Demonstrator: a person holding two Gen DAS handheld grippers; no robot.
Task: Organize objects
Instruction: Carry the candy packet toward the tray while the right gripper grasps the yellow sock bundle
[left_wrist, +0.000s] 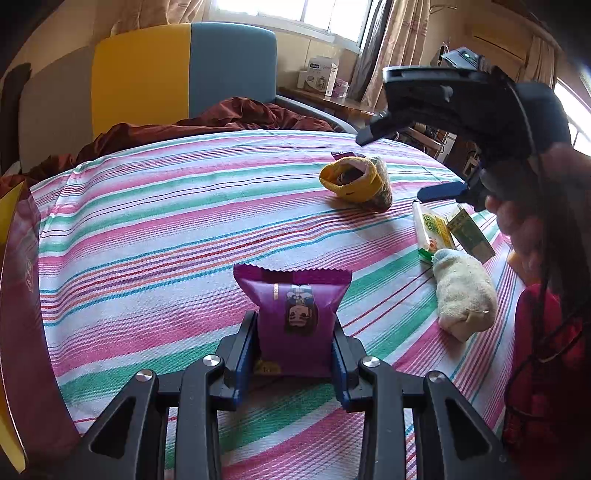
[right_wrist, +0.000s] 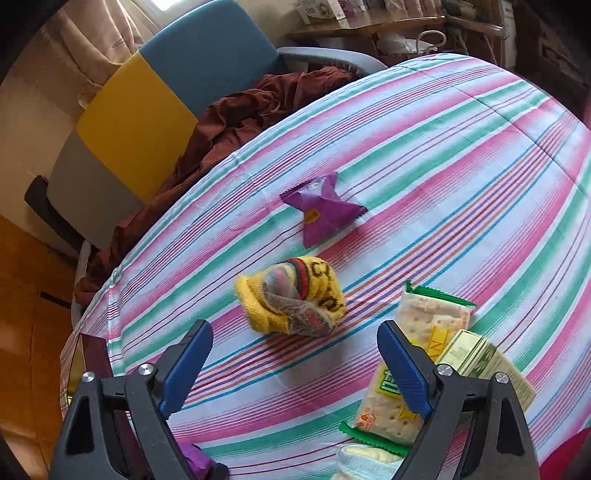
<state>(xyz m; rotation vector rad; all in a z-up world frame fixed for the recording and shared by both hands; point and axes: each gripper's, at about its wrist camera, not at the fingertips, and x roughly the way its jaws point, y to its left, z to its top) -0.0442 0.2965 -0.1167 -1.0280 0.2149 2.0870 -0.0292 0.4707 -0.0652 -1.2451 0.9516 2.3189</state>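
Risk sits nearest: our left gripper pinches a slick purple snack packet low down, so we judge it may slip. Our right gripper hangs spread above the yellow sock bundle, cracker packet just right. The maroon box at near left hides its contents

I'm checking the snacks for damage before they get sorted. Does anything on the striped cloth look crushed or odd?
Yes: the loose purple snack packet beyond the yellow rolled sock is crumpled and pinched in the middle, with its ends splayed. The purple packet gripped in the left gripper still looks plump and intact.
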